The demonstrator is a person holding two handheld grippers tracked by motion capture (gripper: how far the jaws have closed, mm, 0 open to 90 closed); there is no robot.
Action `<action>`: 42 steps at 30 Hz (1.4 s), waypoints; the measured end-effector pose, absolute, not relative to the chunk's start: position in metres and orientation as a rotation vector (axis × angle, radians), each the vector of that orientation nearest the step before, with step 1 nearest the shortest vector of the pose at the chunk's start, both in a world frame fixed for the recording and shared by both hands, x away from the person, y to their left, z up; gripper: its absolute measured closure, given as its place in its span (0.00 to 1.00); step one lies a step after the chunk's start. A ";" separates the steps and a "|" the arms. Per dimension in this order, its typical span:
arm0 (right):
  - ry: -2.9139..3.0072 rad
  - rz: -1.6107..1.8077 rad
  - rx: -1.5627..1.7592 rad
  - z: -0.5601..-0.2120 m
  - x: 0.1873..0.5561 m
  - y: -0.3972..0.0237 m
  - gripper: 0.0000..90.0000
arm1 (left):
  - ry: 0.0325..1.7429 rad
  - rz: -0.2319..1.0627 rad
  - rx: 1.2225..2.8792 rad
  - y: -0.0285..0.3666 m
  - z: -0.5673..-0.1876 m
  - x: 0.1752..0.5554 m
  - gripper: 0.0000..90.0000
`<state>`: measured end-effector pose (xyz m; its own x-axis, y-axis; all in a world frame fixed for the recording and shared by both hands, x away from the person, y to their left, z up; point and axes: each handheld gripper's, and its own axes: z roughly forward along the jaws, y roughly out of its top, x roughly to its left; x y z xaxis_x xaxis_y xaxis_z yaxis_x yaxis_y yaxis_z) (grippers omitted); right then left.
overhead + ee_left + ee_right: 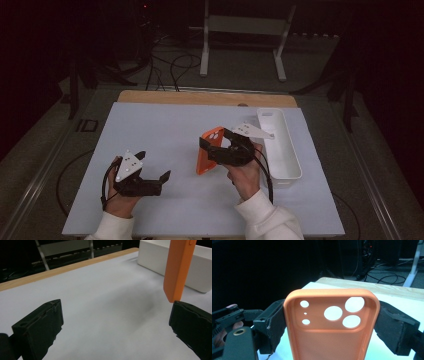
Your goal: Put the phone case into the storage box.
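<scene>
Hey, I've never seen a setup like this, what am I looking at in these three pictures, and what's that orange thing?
A person sits at a table with a hand-held two-jaw gripper in each hand. One picture looks down from above; the other two come from cameras riding on the grippers, looking along their black jaws. The right gripper is shut on an orange phone case, gripping its two side edges; the camera cut-outs show in the right gripper view. The left gripper is open and holds nothing, low over the table. A white bin stands at the table's right side.
</scene>
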<state>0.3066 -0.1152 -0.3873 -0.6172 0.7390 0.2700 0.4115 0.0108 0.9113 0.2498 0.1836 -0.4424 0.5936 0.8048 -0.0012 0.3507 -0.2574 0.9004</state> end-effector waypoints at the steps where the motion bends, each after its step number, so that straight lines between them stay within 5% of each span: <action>1: 2.006 1.638 1.190 -0.387 0.307 -0.115 0.18 | 0.937 0.586 1.847 0.185 -0.442 0.250 0.00; 42: 1.934 1.612 1.231 -0.383 0.319 -0.127 0.19 | 0.966 0.603 1.830 0.206 -0.449 0.243 0.00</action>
